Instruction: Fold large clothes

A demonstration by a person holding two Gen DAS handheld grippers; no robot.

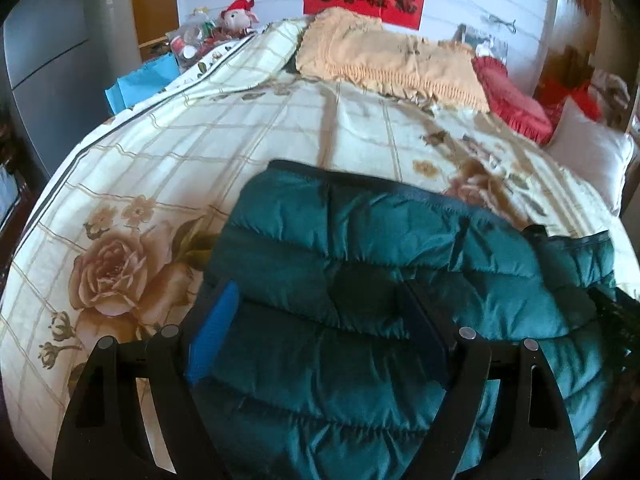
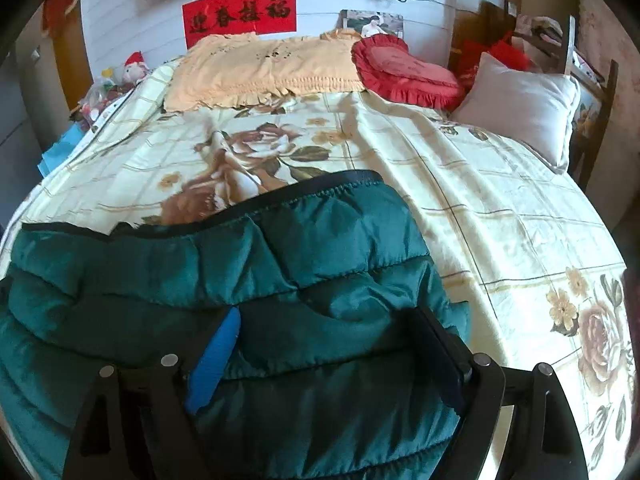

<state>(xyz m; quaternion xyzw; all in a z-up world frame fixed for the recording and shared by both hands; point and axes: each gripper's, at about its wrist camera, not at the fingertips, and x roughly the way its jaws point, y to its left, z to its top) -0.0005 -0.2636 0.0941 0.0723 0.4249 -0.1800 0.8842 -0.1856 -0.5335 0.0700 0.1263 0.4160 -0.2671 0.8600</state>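
A dark green quilted puffer jacket (image 1: 360,280) lies on the floral bed cover (image 1: 180,152), near the front edge. My left gripper (image 1: 316,296) is open, its jaws wide apart over the jacket's left part. In the right wrist view the same jacket (image 2: 208,280) fills the lower left, its black-trimmed hem towards the headboard. My right gripper (image 2: 332,320) is open, jaws spread over the jacket's right edge. Neither gripper holds fabric.
The floral bed cover (image 2: 480,200) stretches right of the jacket. A yellow pillow cover (image 2: 260,68), a red heart cushion (image 2: 404,68) and a white pillow (image 2: 524,108) lie at the headboard. A plush toy (image 1: 238,18) and clutter sit beside the bed at the far left.
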